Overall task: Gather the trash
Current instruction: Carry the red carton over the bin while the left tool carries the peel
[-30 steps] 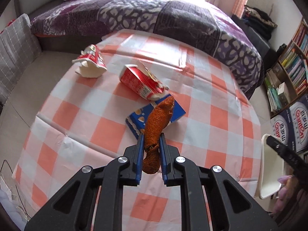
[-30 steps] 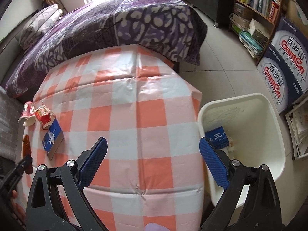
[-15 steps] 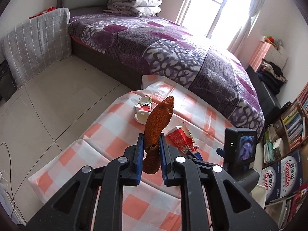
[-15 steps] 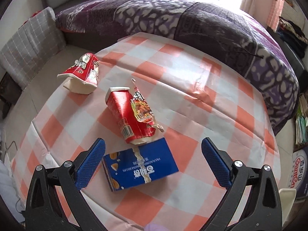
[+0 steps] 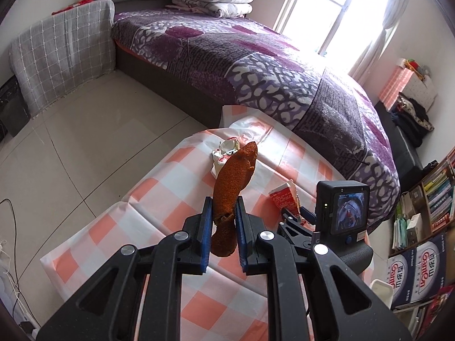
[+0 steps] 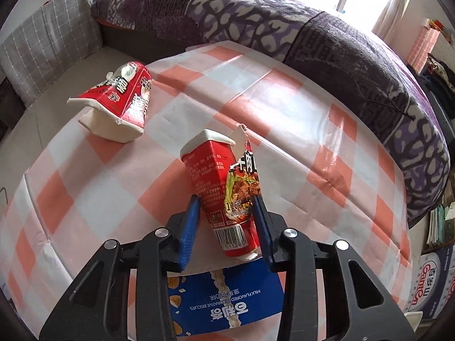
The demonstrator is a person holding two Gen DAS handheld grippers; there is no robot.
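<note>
Room: bedroom with a purple-patterned bed standing behind a tabletop wearing an orange-and-white checked cloth.
Left tongs: left tongs are hanging above the tabletop's near edge, clenched on an orange-brown scrap that is sticking up between the blue pads.
Right tongs: right tongs are sitting low over the cloth, pads on either side of a red cup; the right pad is touching its torn lid flap, the left pad is at its side.
Change, right: a second ago these tongs were gaping over a white bin beside the tabletop; since then they have been swinging across to the trash, and the jaws have just been closing around the red cup.
Change, left: earlier the view was looking down on the cloth; now it is taking in floor, bed and window, with the scrap gripped as before.
Other trash: a crushed cup is lying on its side at far left; a blue box is lying flat just below the right tongs.
Hard to see: the box is being cut off by the tongs' arms; whether the left pad is pressing the cup, I cannot tell.
</note>
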